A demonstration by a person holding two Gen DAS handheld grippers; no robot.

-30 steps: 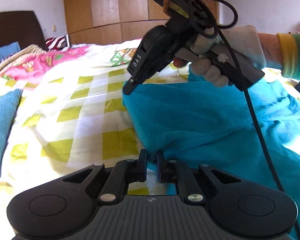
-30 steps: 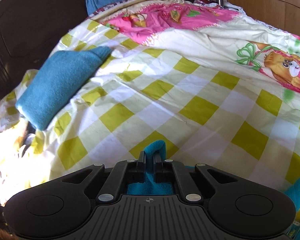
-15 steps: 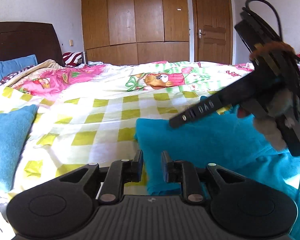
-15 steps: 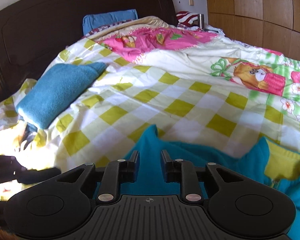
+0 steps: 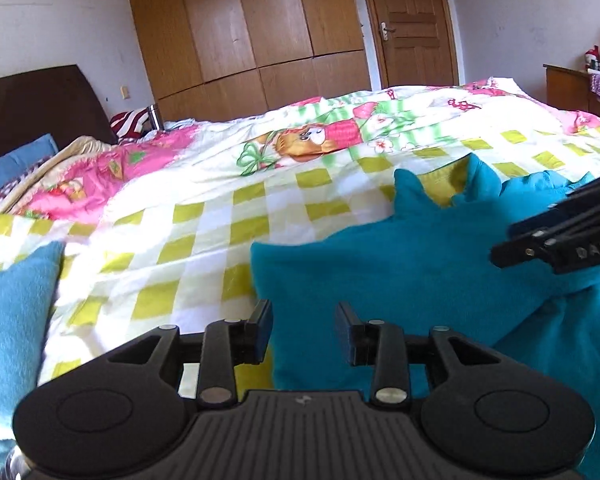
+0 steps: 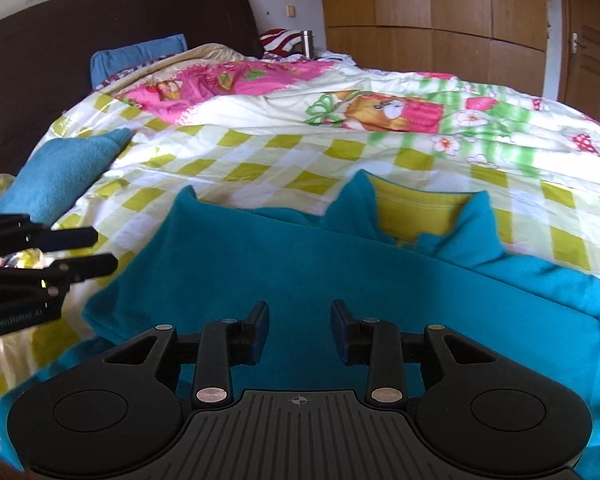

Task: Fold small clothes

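While both tools hang over the bed (image 5: 204, 240), neither has anything between its fingers: the left tool (image 5: 303, 330) has its jaws spread apart above the near left corner of the teal garment (image 5: 380, 264), and the right tool (image 6: 299, 332) is likewise released, its jaws parted over the middle of that same cloth. The teal garment lies spread on the yellow-and-white checked bedspread, folded over itself so that a thick doubled edge runs along its left side; at its far edge the collar (image 6: 416, 208) stands open and shows a yellow lining. In the left wrist view the right tool enters from the right edge, low above the garment; whether it touches the cloth cannot be told. In the right wrist view the left tool shows at the left edge, just off the garment's left side, with its fingers apart. A second blue folded cloth (image 6: 60, 172) rests well apart to the left, near the dark headboard (image 6: 100, 28). Beyond the bed stand a wooden wardrobe (image 5: 240, 28) and a door (image 5: 412, 24).
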